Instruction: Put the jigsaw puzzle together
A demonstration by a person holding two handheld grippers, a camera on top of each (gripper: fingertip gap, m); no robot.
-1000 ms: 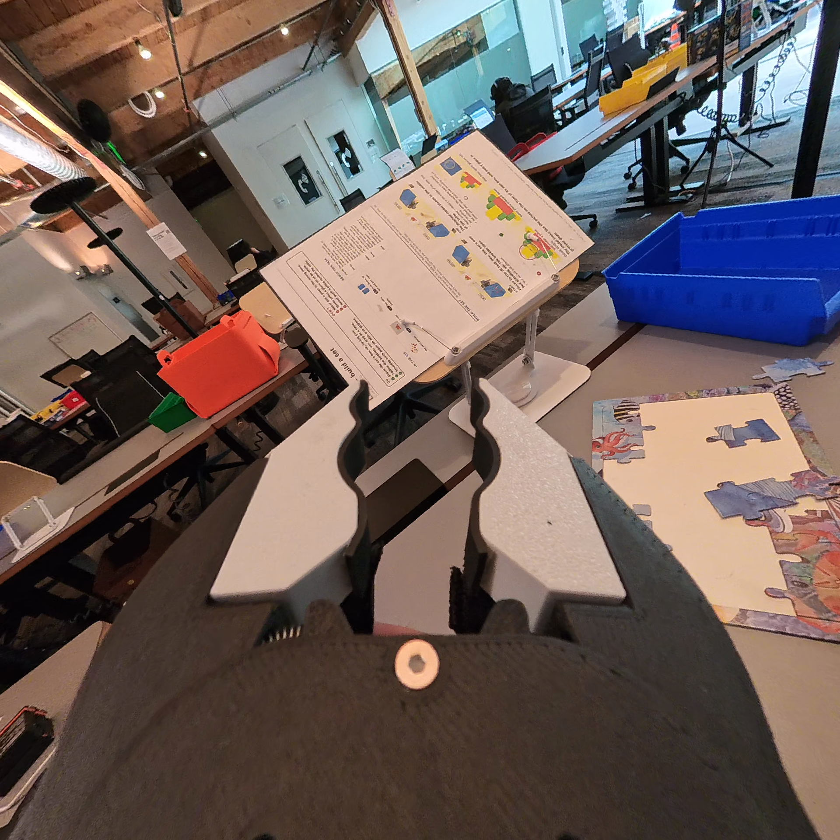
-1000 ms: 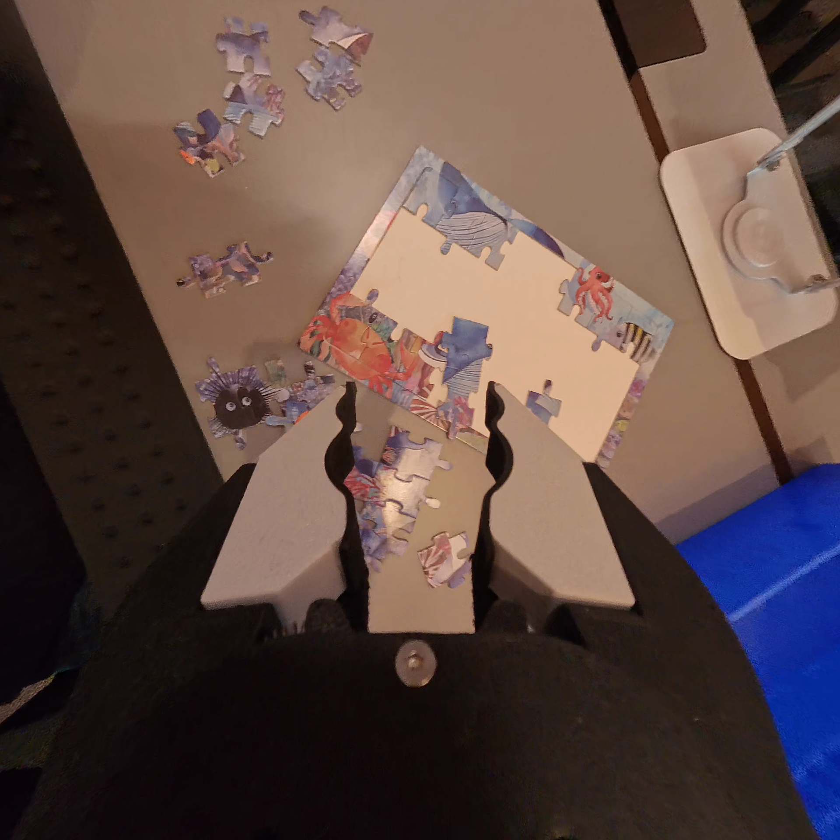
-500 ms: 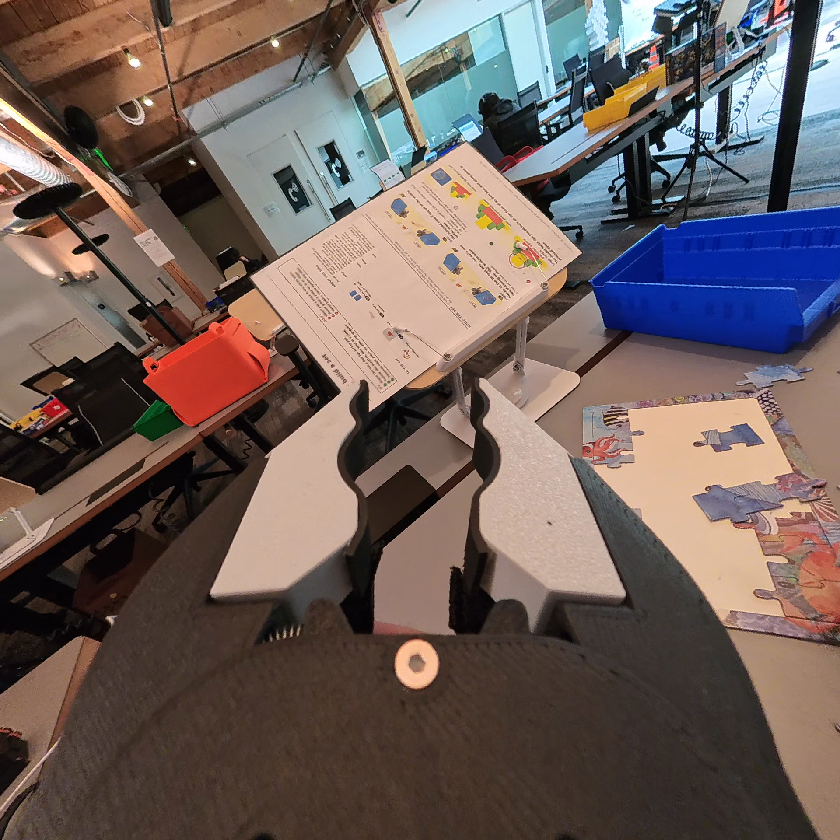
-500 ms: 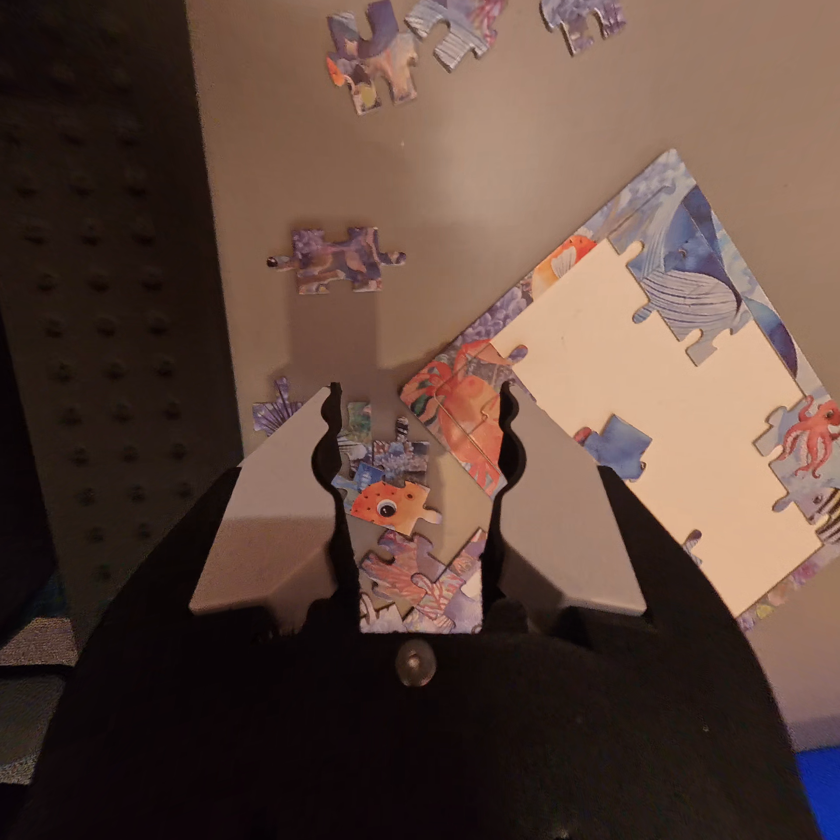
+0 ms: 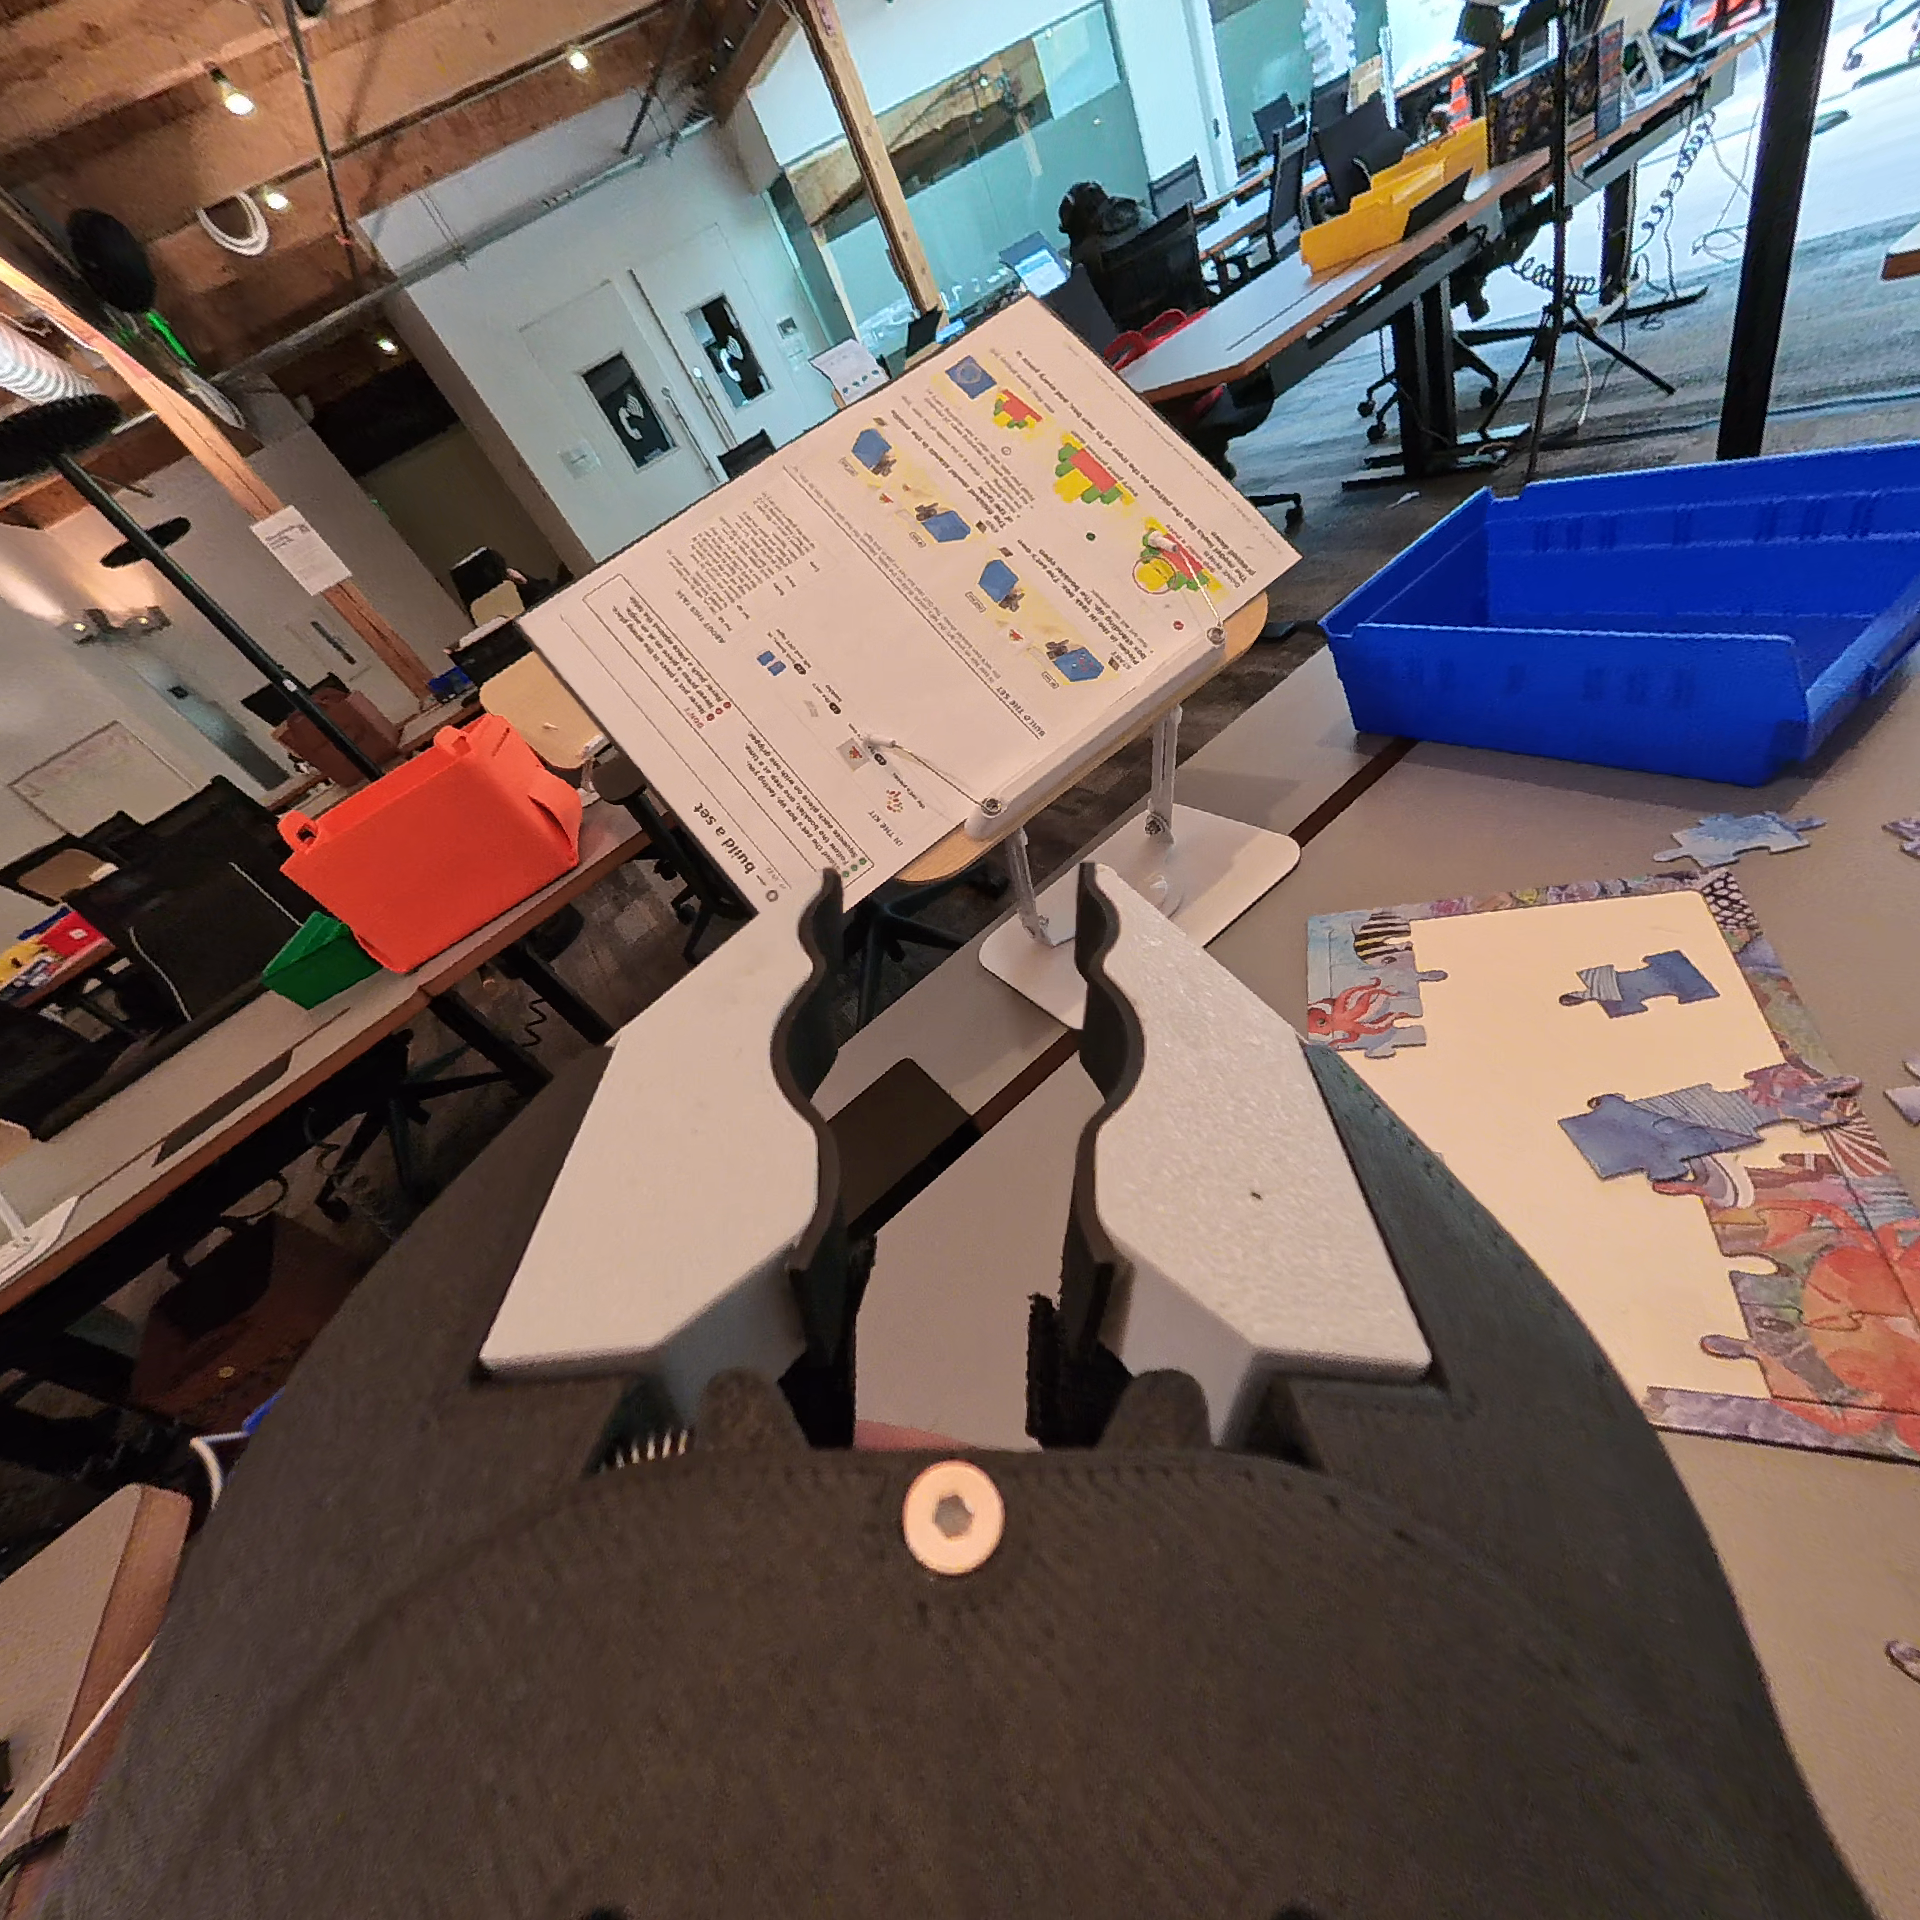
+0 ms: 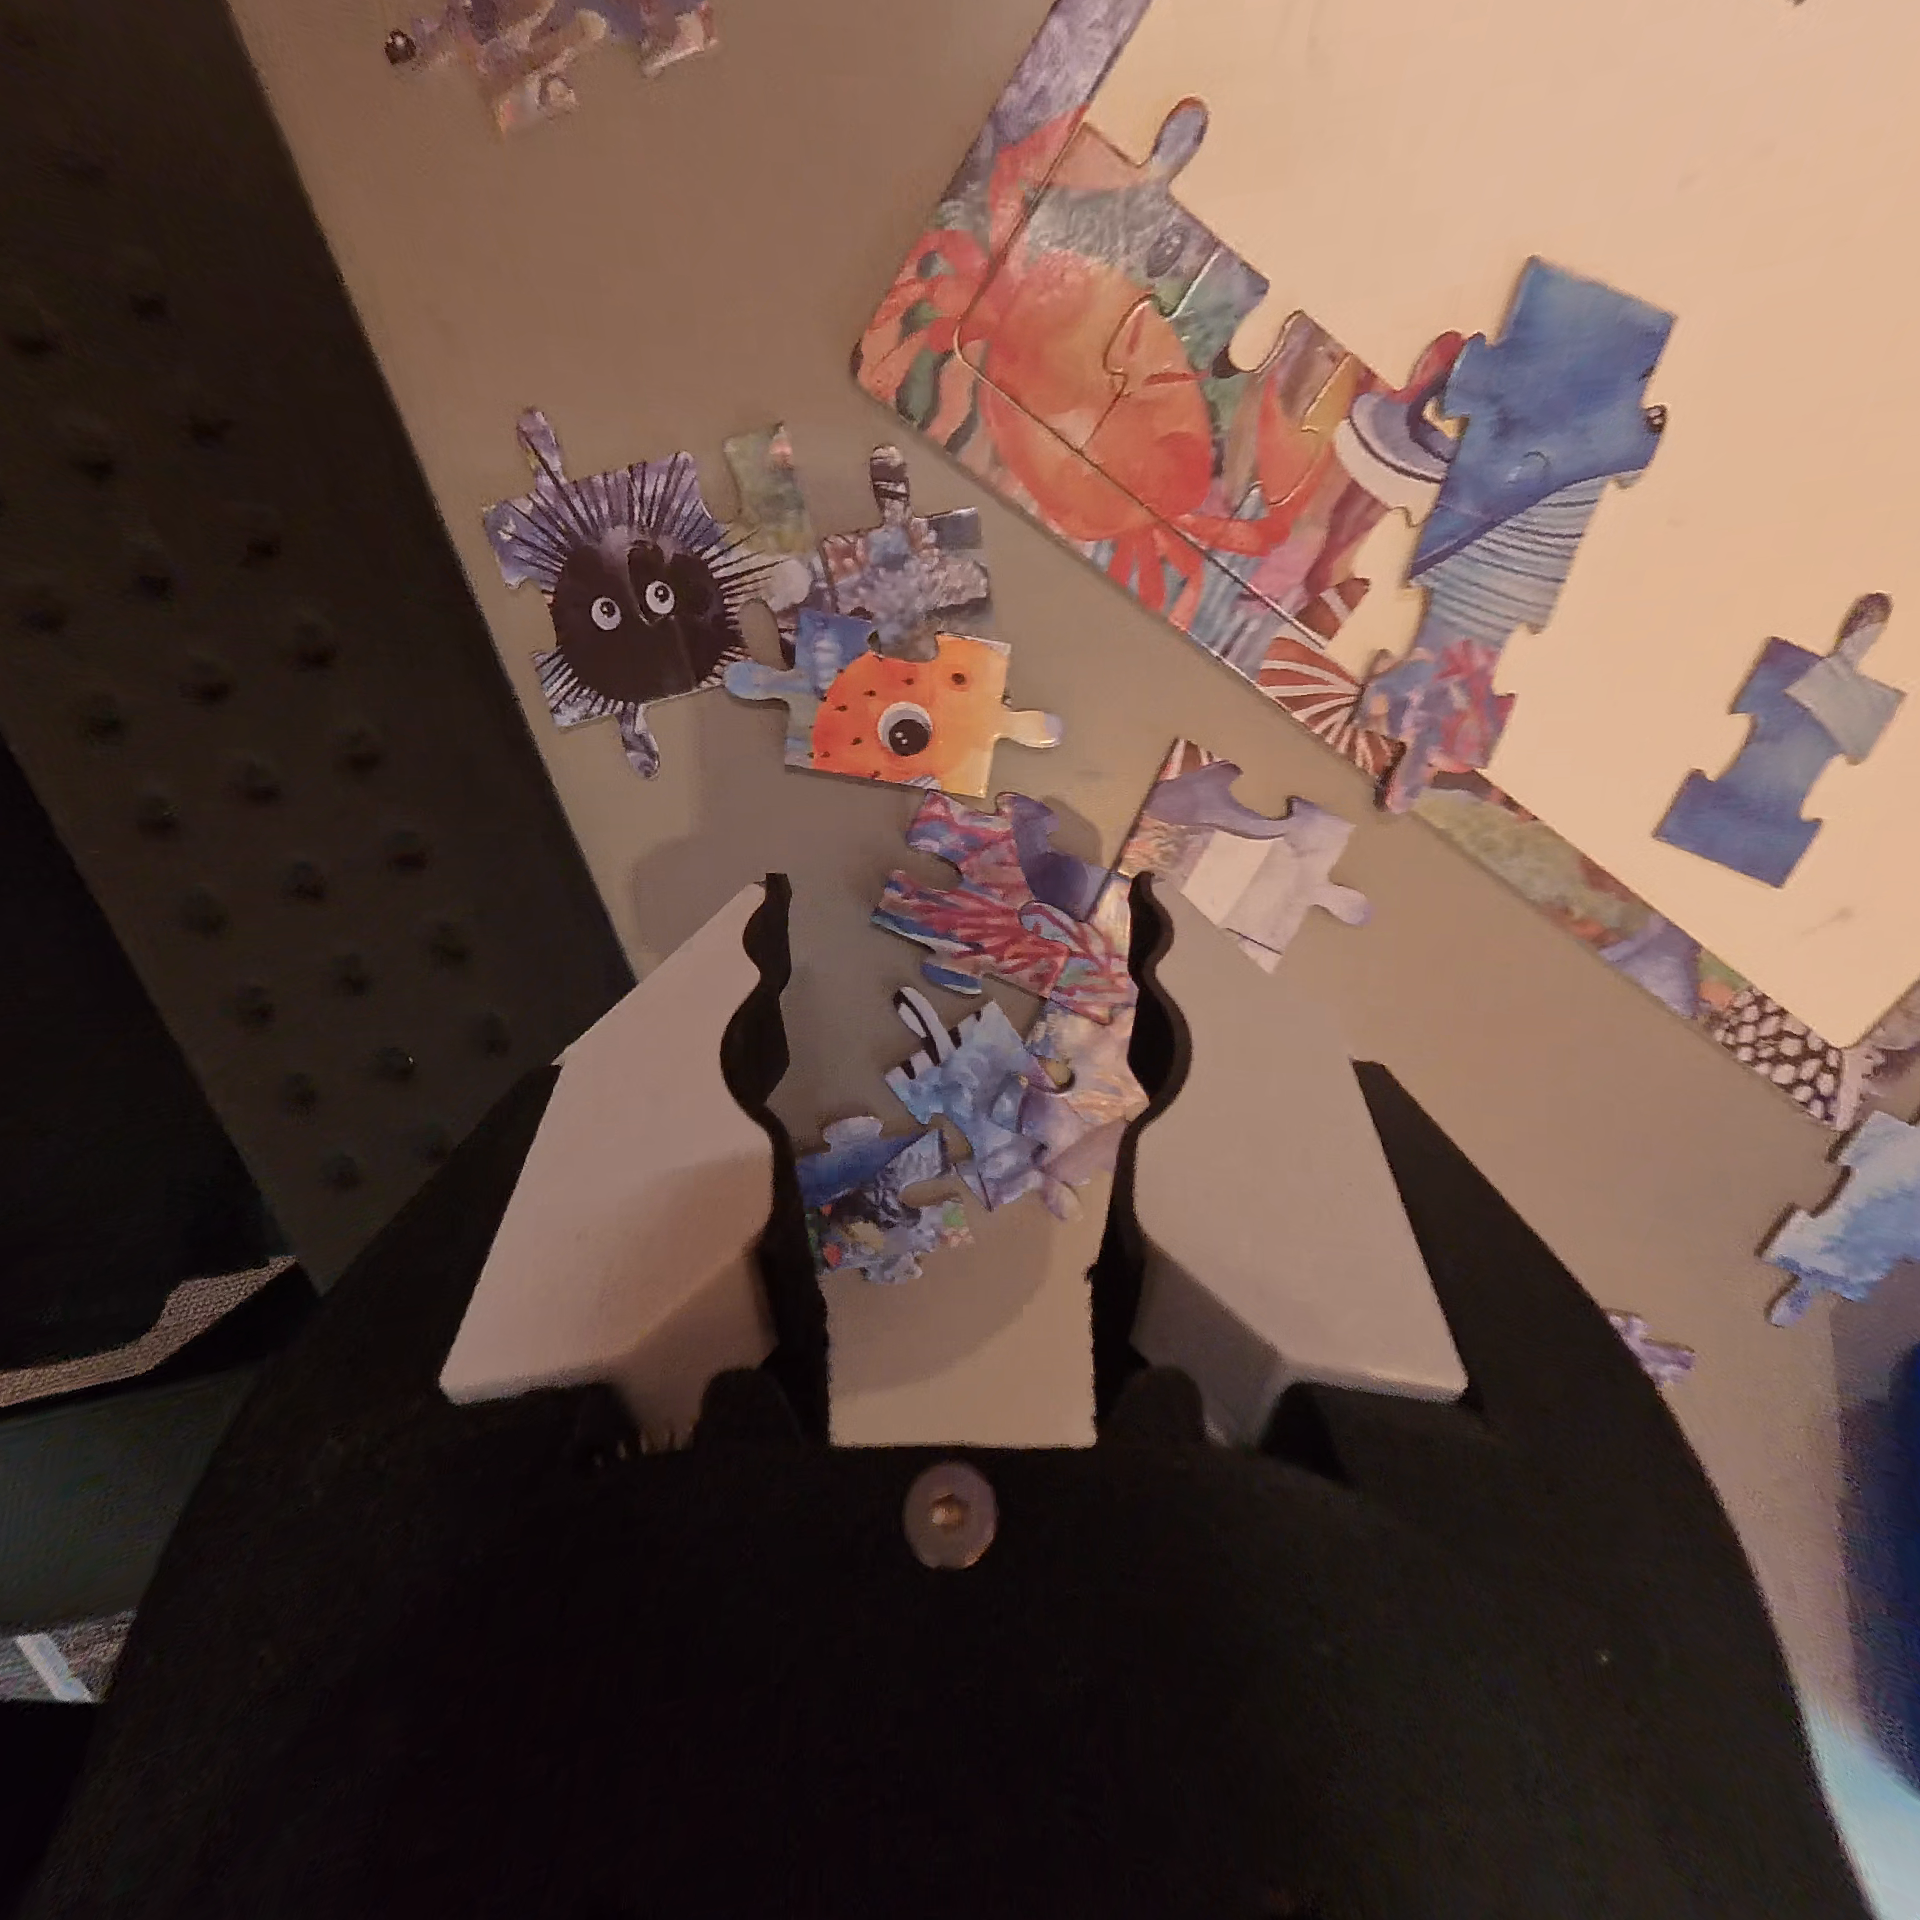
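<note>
Hovering right gripper (image 6: 956,894) (parted) above knobbed cardboard pieces (image 6: 997,925).

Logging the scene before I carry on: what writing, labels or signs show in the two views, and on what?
Printed instruction sheet on the stand: headings, small text and pictures; I do not transcribe the wording.
Paper notice on the wooden post: too small to read.
Dark door panels: a handset symbol, no legible words.
Puzzle pieces and blue bin: no writing seen.
</note>
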